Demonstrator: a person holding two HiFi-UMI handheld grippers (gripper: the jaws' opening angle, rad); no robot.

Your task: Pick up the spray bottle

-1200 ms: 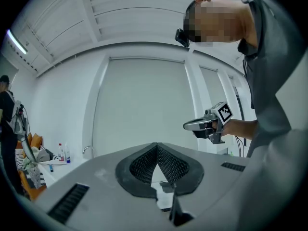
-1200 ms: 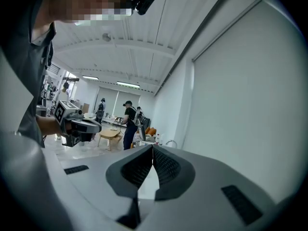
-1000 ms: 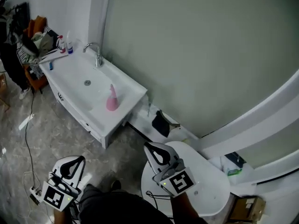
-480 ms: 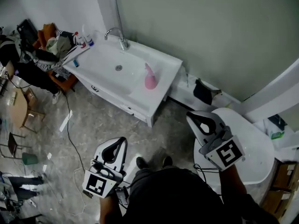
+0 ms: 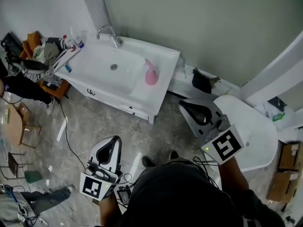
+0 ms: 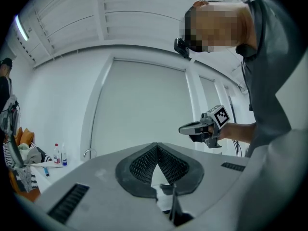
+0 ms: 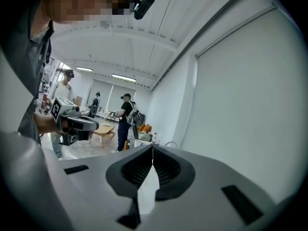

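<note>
The pink spray bottle (image 5: 150, 73) stands on the right part of the white counter (image 5: 166, 64), just right of the basin (image 5: 105, 74) and near the counter's right edge, about midway between front and back. It appears upright, though the steep look down from the head view makes a slight tilt hard to rule out. The faucet (image 5: 110, 33) rises at the back edge behind the basin. A few small bottles (image 5: 72, 41) cluster at the back left corner.

Both grippers hang over the grey floor (image 5: 90, 119) in front of the counter, well apart from the bottle. The left gripper (image 5: 113, 139) is lower left in the head view and points toward the counter's front edge. Its own view shows its jaws pressed together at the tips with nothing between them. The right gripper (image 5: 182, 104) is further right, beside a white rounded fixture (image 5: 253, 126). Its jaws are likewise closed tip to tip and empty. Neither gripper touches anything. In the right gripper view several people (image 7: 126, 119) stand far back in the room.
</note>
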